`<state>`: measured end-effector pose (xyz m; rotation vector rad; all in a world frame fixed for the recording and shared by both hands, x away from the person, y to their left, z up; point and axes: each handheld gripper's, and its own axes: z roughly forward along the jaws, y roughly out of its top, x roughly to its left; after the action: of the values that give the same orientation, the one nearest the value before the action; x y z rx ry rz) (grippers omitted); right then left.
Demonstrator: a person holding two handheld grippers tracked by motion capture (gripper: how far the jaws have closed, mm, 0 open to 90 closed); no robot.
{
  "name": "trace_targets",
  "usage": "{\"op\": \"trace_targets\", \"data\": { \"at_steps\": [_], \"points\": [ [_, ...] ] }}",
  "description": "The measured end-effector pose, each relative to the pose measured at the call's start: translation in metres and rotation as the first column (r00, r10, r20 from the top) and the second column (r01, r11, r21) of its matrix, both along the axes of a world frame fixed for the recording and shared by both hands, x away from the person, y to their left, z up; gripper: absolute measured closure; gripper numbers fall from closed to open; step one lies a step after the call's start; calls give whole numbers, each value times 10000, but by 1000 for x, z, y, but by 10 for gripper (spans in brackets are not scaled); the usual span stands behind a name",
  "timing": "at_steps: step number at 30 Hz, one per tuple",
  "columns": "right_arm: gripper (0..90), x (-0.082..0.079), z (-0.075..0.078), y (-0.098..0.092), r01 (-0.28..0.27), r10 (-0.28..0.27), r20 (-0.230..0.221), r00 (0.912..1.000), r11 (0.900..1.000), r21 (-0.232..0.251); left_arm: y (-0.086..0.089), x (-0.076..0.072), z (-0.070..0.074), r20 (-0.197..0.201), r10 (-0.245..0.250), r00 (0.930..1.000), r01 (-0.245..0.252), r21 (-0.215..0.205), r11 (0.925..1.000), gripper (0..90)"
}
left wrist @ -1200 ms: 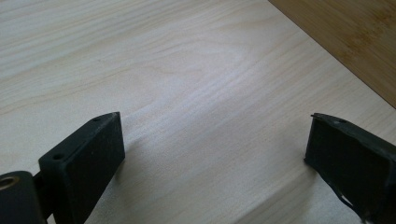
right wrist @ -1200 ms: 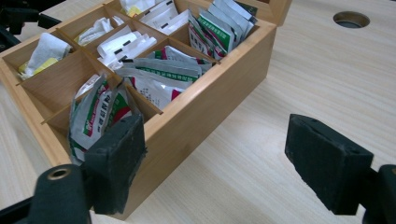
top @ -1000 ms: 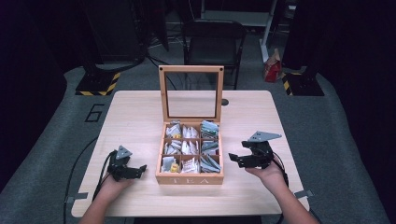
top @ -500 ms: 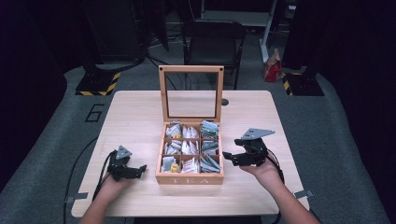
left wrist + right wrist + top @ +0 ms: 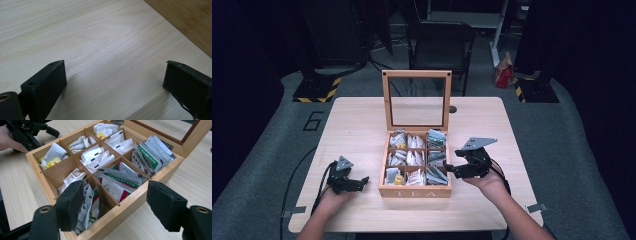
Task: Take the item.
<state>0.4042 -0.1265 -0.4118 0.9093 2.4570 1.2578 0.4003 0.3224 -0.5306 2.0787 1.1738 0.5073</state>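
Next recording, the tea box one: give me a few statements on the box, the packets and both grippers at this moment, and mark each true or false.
1. The tea box has its lid standing open. True.
2. The right gripper holds a tea packet between its jaws. False: its jaws stand apart with nothing clamped, beside the box's right edge, and have just been closing a little.
3. The left gripper rests low on the table, left of the box, jaws open. True.
4. The box has four compartments. False: dividers split it into nine.
5. The green-and-white packets lie along the side of the box nearest the right gripper. True.
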Motion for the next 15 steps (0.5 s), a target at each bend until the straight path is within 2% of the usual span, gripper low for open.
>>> {"op": "trace_targets", "data": {
  "at_steps": [9, 12, 15],
  "points": [
    [392, -1, -7, 6, -251, 251, -16, 9997, 9997, -48, 0, 0, 0, 46, 36, 10000, -36, -12, 10000, 42],
    [459, -3, -11, 7, -345, 347, 176, 9992, 9993, -120, 0, 0, 0, 0, 3, 10000, -3, -5, 10000, 42],
    [515, -3, -13, 9, -528, 531, 131, 9985, 9982, -268, 0, 0, 0, 3, 9, 10000, -9, -8, 10000, 42]
  ]
}}
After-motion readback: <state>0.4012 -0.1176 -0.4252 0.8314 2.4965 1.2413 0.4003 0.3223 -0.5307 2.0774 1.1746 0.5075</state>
